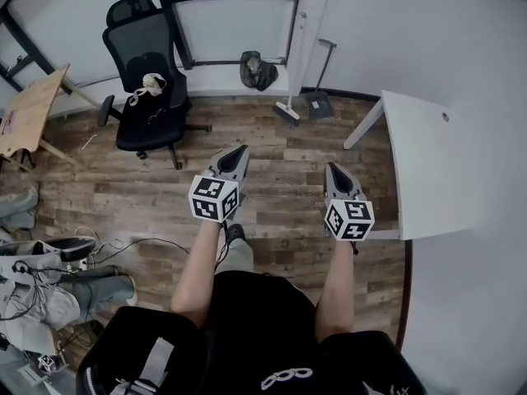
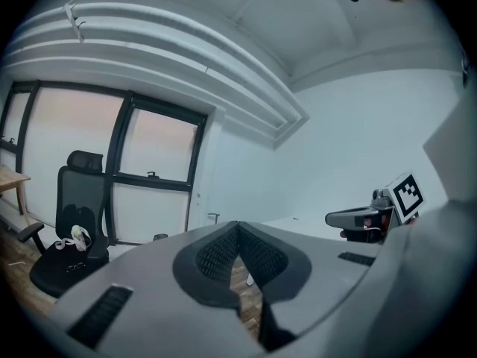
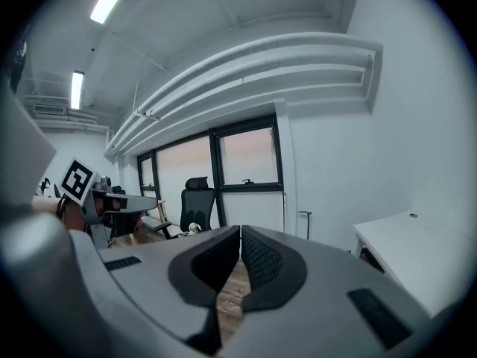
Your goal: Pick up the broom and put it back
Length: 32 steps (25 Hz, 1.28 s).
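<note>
Left claw [image 1: 239, 151], right claw [image 1: 332, 169]: both clenched, empty, held over wood floor [image 1: 272, 151]. Broom [image 1: 287, 112]: standing against the wall [image 1: 354, 31] well ahead of the claws, untouched; dustpan [image 1: 318, 103] just beside it, nearer the right claw (contents not discernible)

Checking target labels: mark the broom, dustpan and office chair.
broom [image 1: 286, 112], head view, brush head on the floor
dustpan [image 1: 319, 104], head view, pan
office chair [image 1: 150, 125], head view, seat

White broom [image 1: 286, 111] upright against wall [image 1: 311, 23], head on floor [image 1: 272, 148].
</note>
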{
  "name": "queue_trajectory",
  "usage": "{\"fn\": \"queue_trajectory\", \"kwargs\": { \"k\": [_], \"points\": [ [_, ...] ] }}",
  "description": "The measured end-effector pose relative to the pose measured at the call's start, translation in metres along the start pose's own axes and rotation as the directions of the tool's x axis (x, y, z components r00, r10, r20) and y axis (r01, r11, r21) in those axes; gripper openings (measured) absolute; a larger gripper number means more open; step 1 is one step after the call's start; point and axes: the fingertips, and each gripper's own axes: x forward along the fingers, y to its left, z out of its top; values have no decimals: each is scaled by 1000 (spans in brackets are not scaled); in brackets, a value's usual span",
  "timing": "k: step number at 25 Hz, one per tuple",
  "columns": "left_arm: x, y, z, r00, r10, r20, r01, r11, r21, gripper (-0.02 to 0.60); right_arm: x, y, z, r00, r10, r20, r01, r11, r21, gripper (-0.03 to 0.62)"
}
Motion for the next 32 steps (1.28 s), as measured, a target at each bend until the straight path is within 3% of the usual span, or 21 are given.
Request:
{"fn": "queue_trajectory", "kwargs": {
  "k": [9, 32],
  "points": [
    [24, 36, 4, 1000, -11, -13, 11, 1000, -7, 21, 38, -2, 4, 1000, -23, -18, 23, 1000, 13, 25],
    [33, 154, 13, 1000, -16, 4, 16, 998, -59, 21, 138, 51, 23, 998, -57, -29, 57, 998, -3, 26]
  ]
}}
